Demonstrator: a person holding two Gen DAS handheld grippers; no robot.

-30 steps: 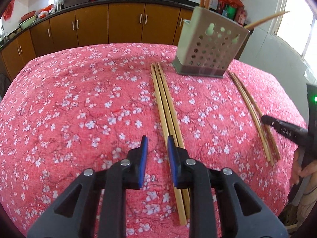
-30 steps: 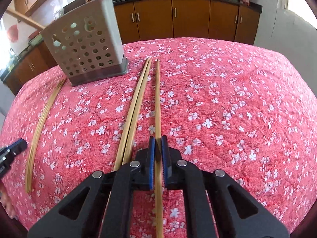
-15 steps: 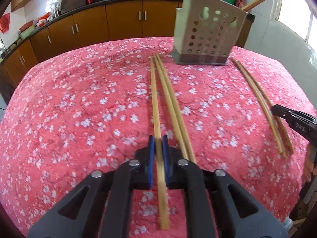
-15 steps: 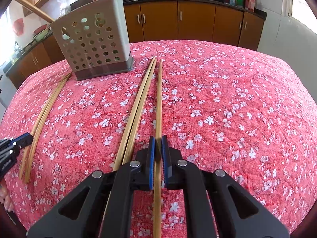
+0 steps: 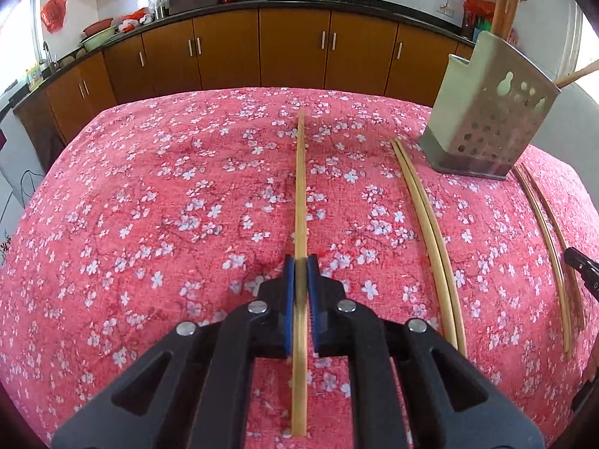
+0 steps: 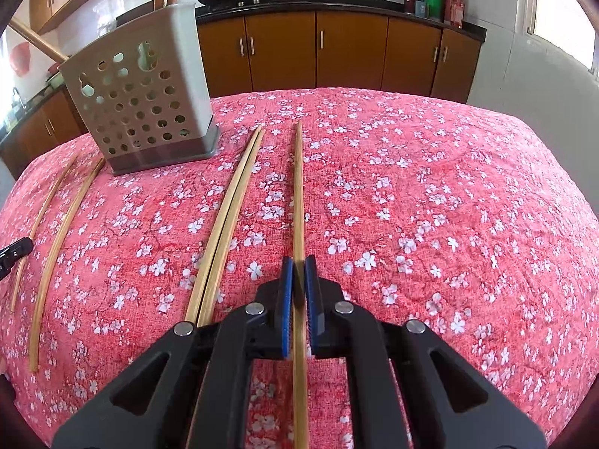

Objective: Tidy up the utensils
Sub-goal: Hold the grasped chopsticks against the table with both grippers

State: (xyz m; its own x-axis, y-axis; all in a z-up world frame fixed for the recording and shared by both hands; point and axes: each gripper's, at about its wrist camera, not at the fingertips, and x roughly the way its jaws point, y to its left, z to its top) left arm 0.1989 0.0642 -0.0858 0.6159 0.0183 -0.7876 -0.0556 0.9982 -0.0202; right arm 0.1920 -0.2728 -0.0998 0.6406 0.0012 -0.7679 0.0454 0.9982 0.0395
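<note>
Left chopstick [image 5: 300, 202] apparently lifted, still clamped between jaws.

Right gripper [image 6: 298, 273]: jaws closed on a single bamboo chopstick [image 6: 298, 194], blue pads pressed to both its sides. The stick runs straight ahead toward the far edge of the bench [image 6: 449, 194], which carries a red cloth with white blossoms. Just left of it, a chopstick pair [image 6: 228, 213] lies side by side, touching, angled toward the perforated utensil holder [image 6: 142, 108] near the far-left corner. Holder upright; wooden handles rise from its top. Left of the holder, two more chopsticks [image 6: 56, 239] lie apart near the left edge. A black gripper tip [image 6: 15, 252] shows at the left margin.
</note>
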